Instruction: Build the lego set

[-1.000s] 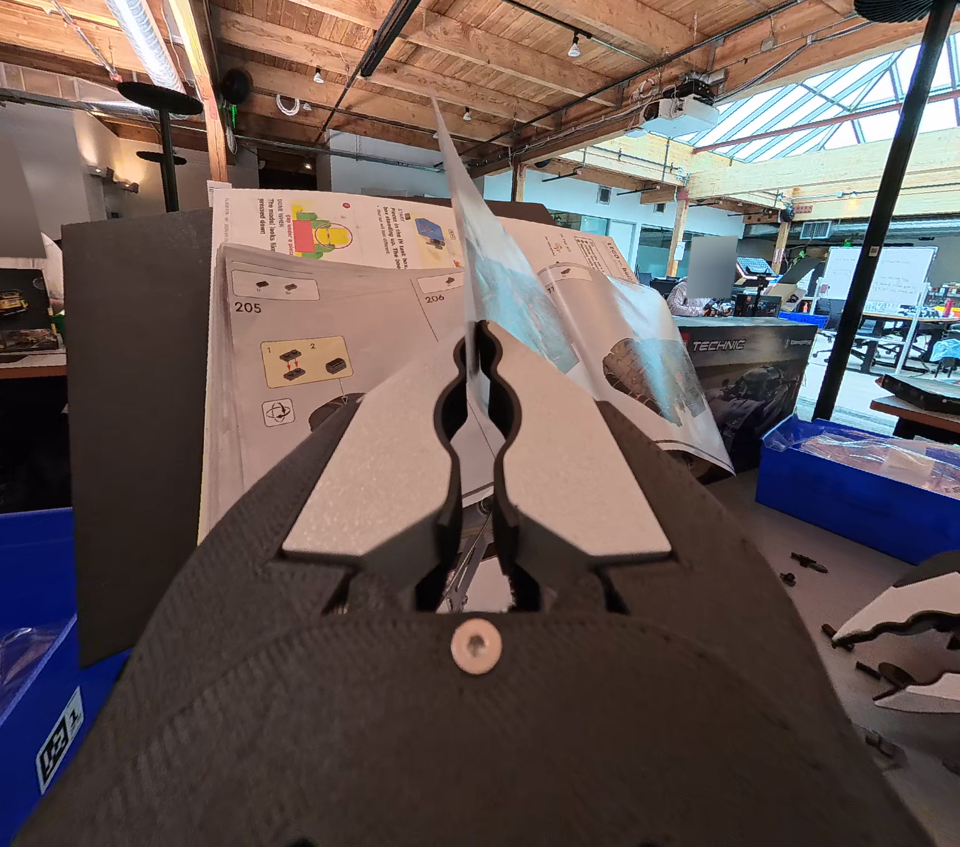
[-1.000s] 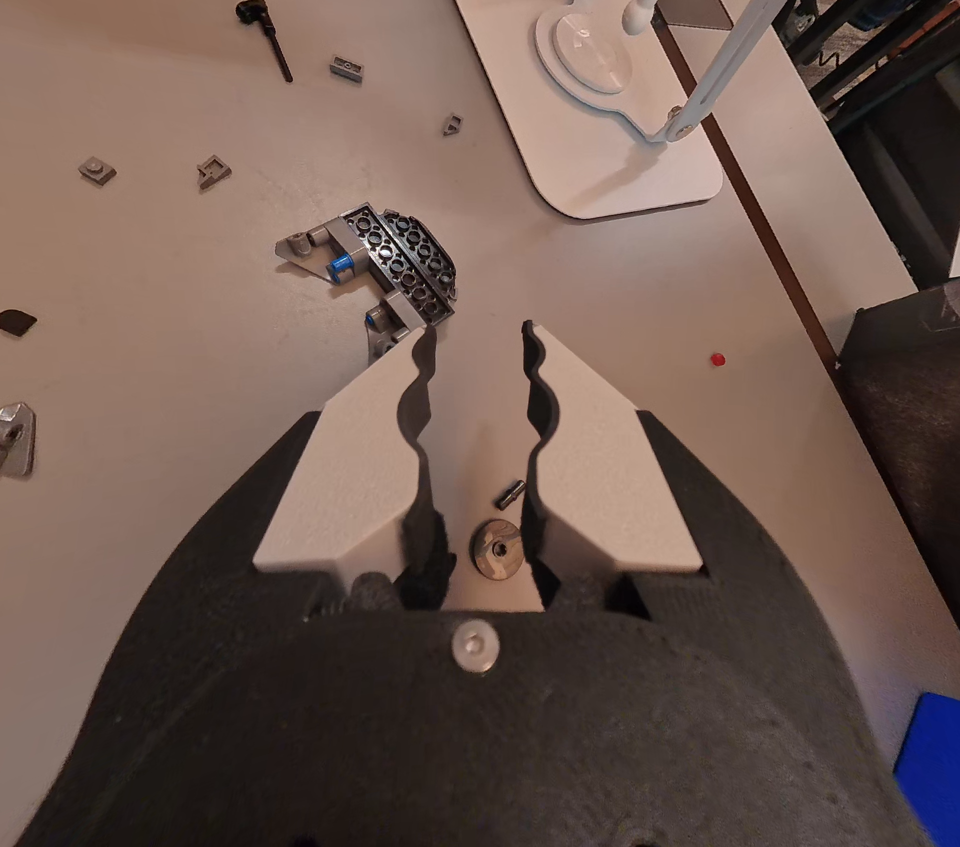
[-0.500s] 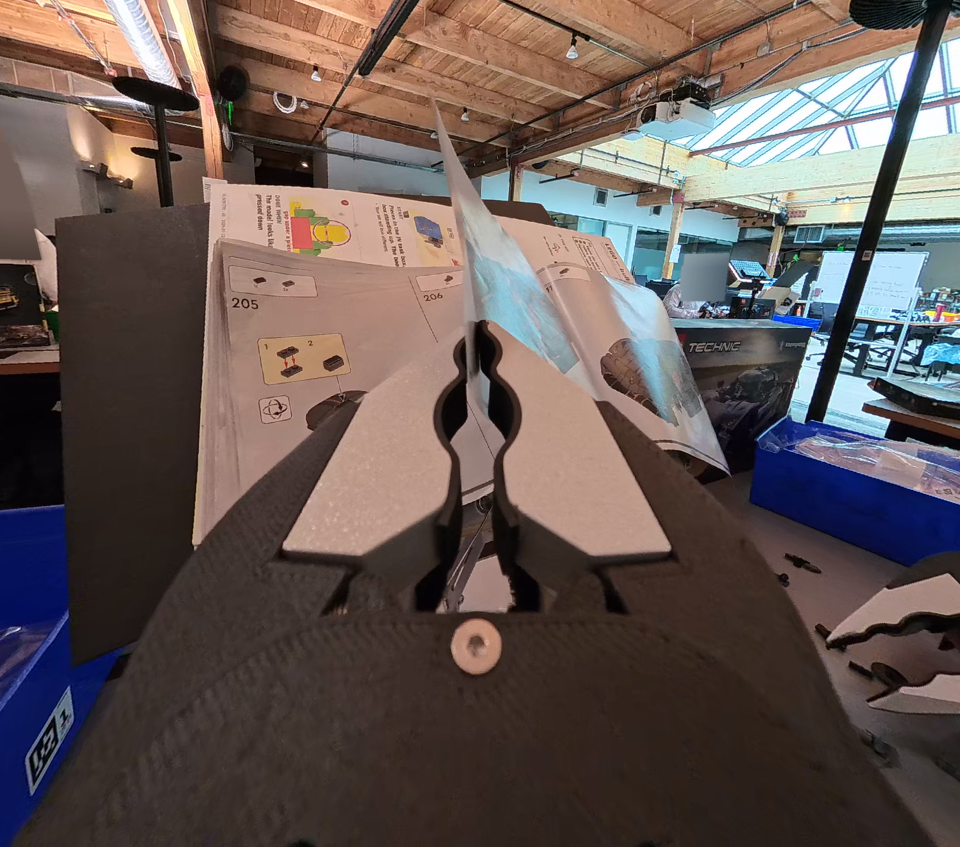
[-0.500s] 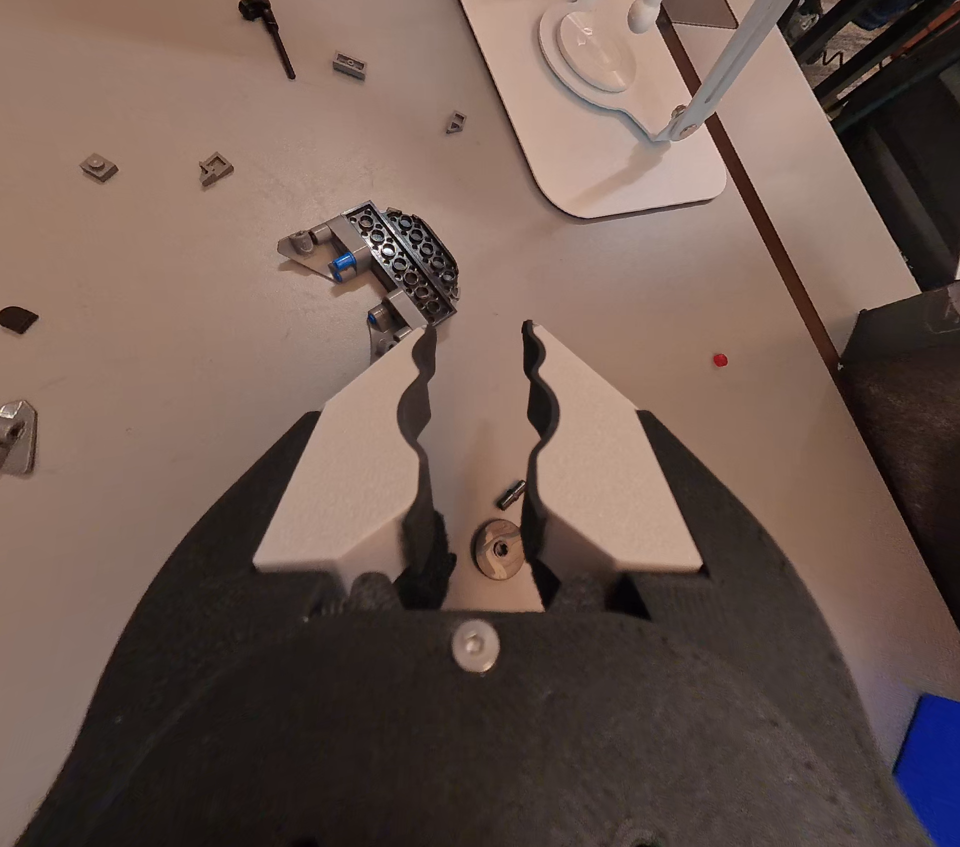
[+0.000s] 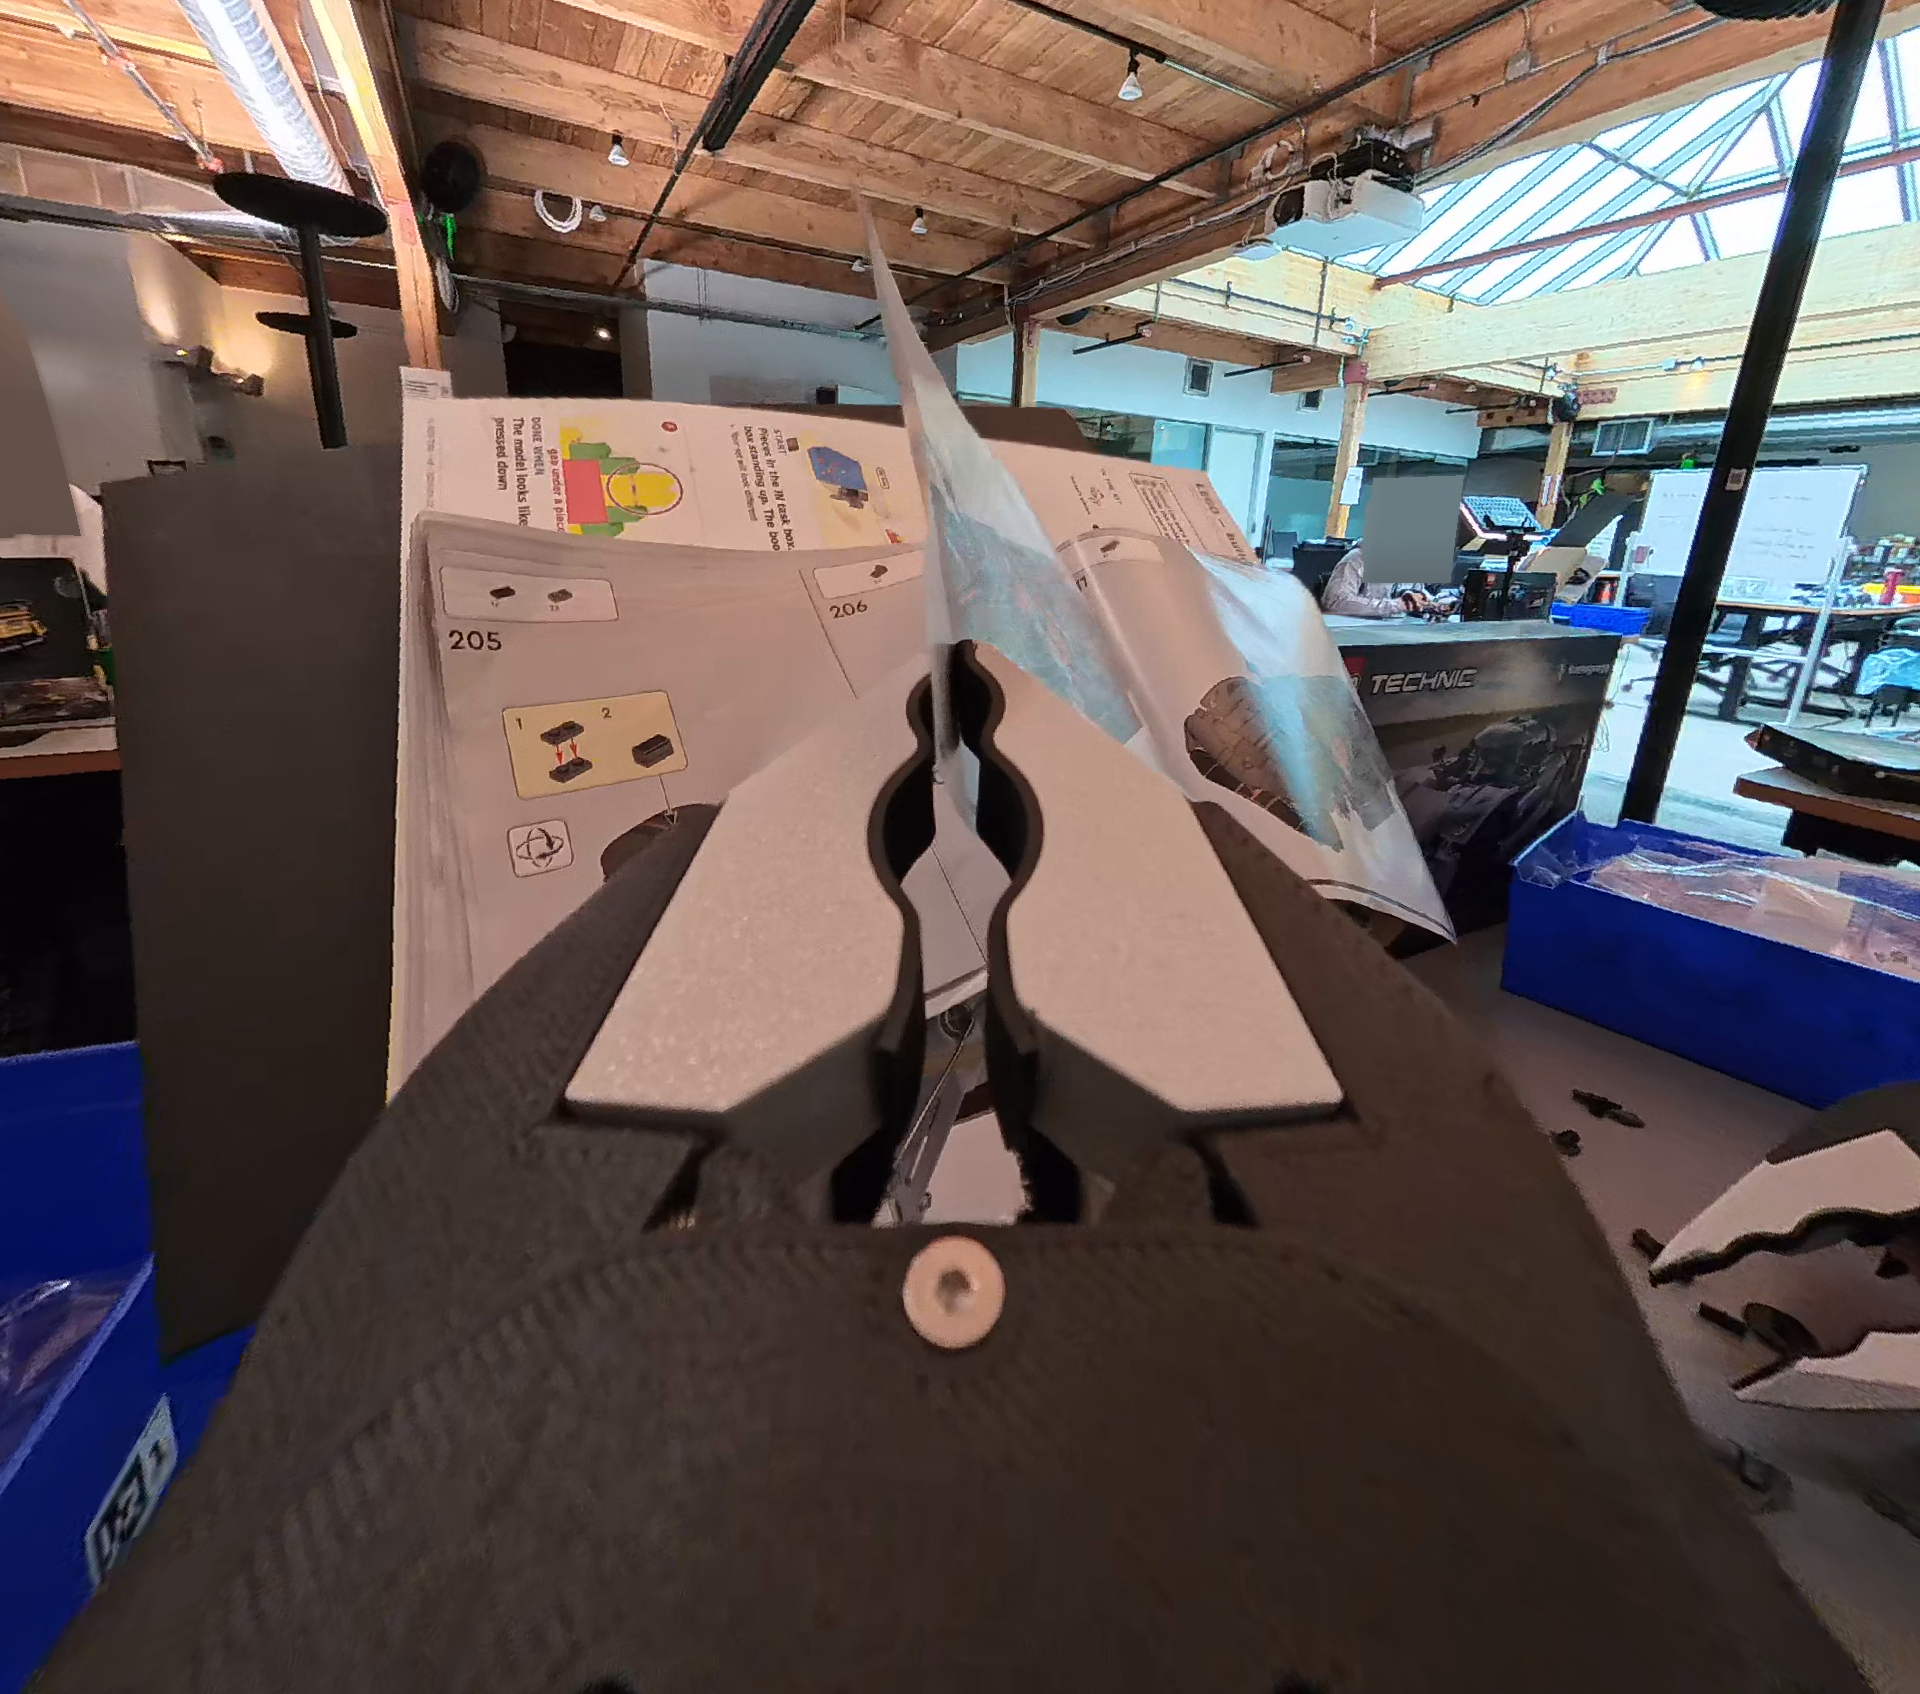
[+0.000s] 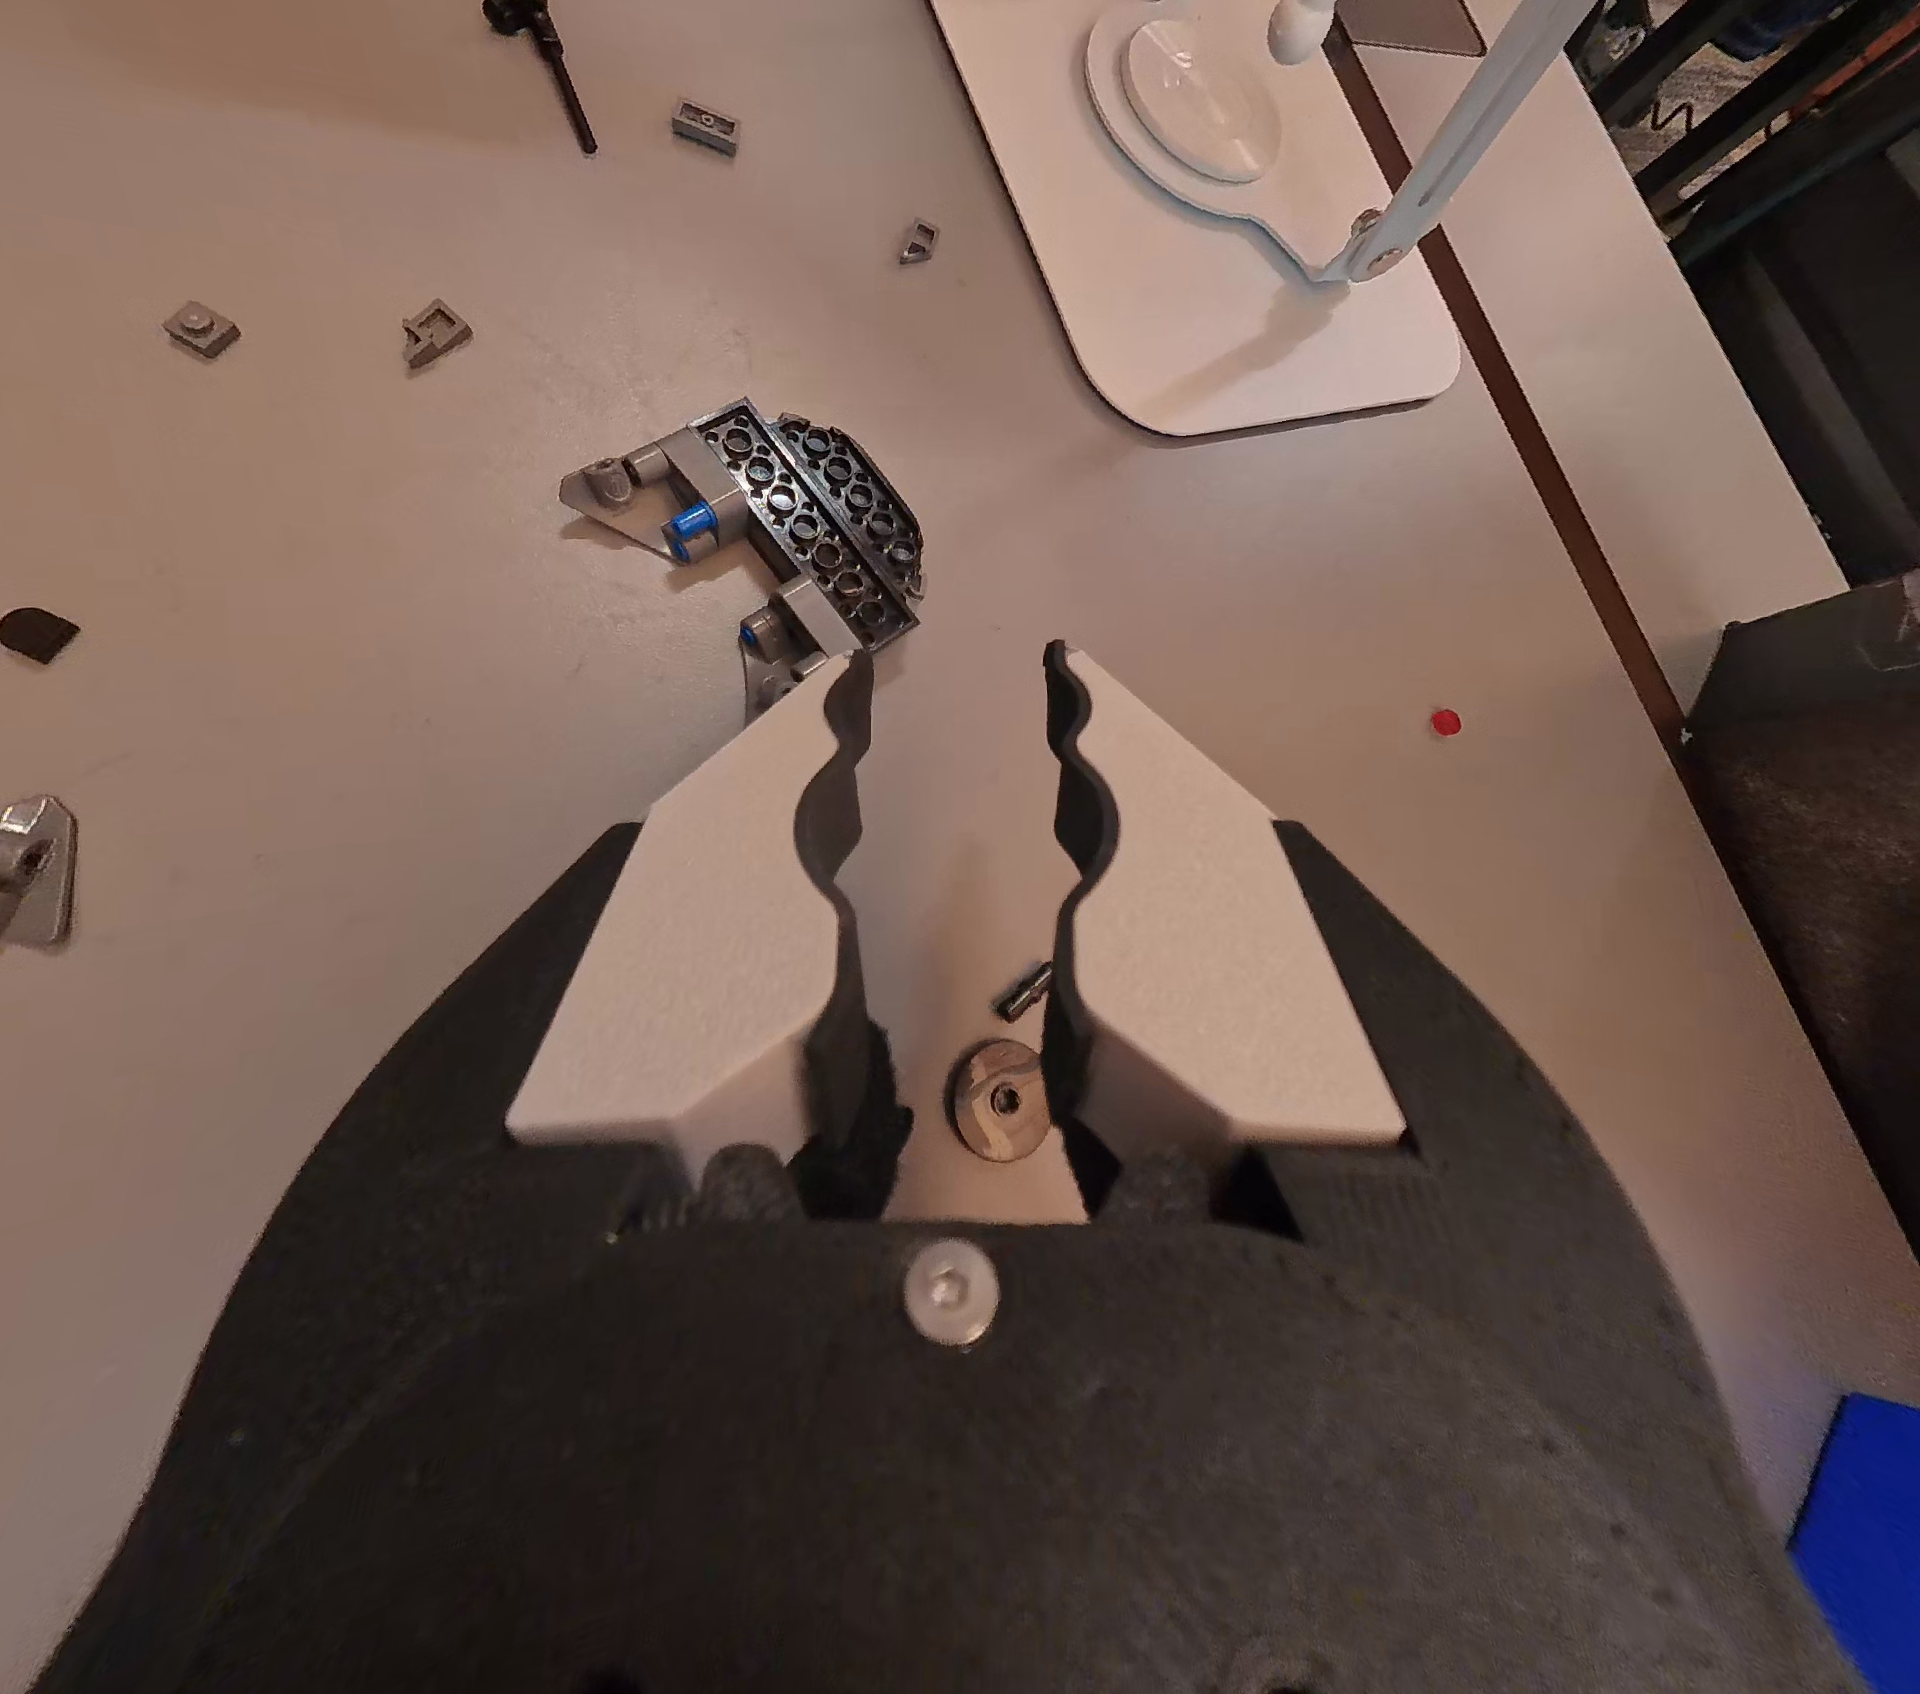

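At the centre of the left wrist view, the left gripper pinches one page of the instruction booklet, its fingers closed on the lower edge of the sheet, which stands up edge-on above the open spread. The booklet leans against a dark board, with the set's box behind it at the right.

In the right wrist view, the half-built lego piece lies on the bench just left of centre. The right gripper hovers above it with fingers open and empty, the left fingertip looking close over the near corner of the build.

The thin page could crease or tear if pulled sideways too fast, or slip out, since only its edge is gripped. A careless drop of the right gripper could knock the build aside.

Loose small parts are scattered across the upper left of the right wrist view, well apart. A white lamp base sits at the upper right; the bench edge runs down the right side beyond a tiny red stud. Bare bench lies between the build and that edge. A blue bin bounds the left wrist view's right side.
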Action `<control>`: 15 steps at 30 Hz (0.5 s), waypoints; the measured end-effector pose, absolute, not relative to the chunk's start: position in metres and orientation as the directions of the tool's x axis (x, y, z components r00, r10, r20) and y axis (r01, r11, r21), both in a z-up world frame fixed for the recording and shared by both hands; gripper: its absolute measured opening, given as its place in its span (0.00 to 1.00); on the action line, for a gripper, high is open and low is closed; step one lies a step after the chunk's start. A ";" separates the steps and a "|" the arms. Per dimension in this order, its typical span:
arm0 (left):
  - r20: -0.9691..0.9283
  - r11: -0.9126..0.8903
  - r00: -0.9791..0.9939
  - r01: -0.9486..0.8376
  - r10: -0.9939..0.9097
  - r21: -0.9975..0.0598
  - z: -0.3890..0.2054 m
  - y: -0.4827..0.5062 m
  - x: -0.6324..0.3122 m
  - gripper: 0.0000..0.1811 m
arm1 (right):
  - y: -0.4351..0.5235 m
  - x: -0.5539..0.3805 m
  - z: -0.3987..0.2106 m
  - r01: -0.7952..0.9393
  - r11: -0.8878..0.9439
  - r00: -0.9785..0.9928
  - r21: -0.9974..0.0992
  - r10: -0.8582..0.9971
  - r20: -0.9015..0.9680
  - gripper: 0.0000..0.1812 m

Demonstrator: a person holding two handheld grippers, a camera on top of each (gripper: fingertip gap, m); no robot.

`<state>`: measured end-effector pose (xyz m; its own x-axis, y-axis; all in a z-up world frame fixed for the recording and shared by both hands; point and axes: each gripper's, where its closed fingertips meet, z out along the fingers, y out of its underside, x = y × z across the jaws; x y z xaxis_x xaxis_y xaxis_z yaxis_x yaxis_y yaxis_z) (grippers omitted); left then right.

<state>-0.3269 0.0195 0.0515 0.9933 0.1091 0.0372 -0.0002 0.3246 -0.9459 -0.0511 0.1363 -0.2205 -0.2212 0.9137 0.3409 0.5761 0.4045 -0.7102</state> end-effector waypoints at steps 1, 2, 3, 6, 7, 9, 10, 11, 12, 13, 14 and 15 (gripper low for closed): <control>0.028 0.321 0.993 -0.009 0.113 -0.947 0.053 0.019 -0.325 0.00 | 0.136 -0.051 -0.221 0.577 0.405 -0.223 -0.709 0.913 0.341 0.18; 0.023 0.318 0.993 -0.015 0.116 -0.948 0.055 0.020 -0.323 0.00 | 0.136 -0.051 -0.221 0.577 0.406 -0.224 -0.708 0.913 0.341 0.18; 0.022 0.319 0.993 -0.016 0.115 -0.948 0.056 0.021 -0.320 0.00 | 0.135 -0.051 -0.221 0.577 0.408 -0.226 -0.708 0.912 0.342 0.18; 0.019 0.317 0.996 -0.010 0.088 -0.948 0.058 0.032 -0.306 0.00 | 0.134 -0.052 -0.221 0.574 0.408 -0.227 -0.709 0.912 0.341 0.18; 0.014 0.311 0.997 -0.012 0.080 -0.950 0.057 0.038 -0.300 0.00 | 0.134 -0.051 -0.221 0.575 0.408 -0.227 -0.709 0.912 0.341 0.18; 0.006 0.302 0.999 -0.009 0.051 -0.953 0.054 0.051 -0.287 0.00 | 0.135 -0.051 -0.222 0.577 0.404 -0.225 -0.709 0.914 0.338 0.18; 0.003 0.294 0.999 -0.008 0.036 -0.956 0.051 0.059 -0.279 0.00 | 0.136 -0.051 -0.223 0.579 0.401 -0.223 -0.710 0.915 0.335 0.18; -0.001 0.284 1.000 -0.010 0.029 -0.959 0.048 0.067 -0.273 0.00 | 0.137 -0.051 -0.223 0.581 0.399 -0.222 -0.710 0.916 0.333 0.18; -0.006 0.274 1.000 -0.013 0.027 -0.962 0.045 0.074 -0.267 0.00 | 0.138 -0.051 -0.224 0.582 0.397 -0.221 -0.710 0.917 0.332 0.18; -0.005 0.265 1.000 -0.012 0.025 -0.964 0.041 0.081 -0.261 0.00 | 0.138 -0.051 -0.224 0.584 0.395 -0.219 -0.710 0.918 0.331 0.18; -0.002 0.261 1.000 -0.007 0.018 -0.965 0.038 0.088 -0.255 0.00 | 0.139 -0.051 -0.224 0.584 0.393 -0.218 -0.710 0.919 0.329 0.18; -0.005 0.252 1.000 -0.007 0.011 -0.968 0.035 0.095 -0.248 0.00 | 0.139 -0.051 -0.225 0.584 0.391 -0.217 -0.711 0.920 0.327 0.18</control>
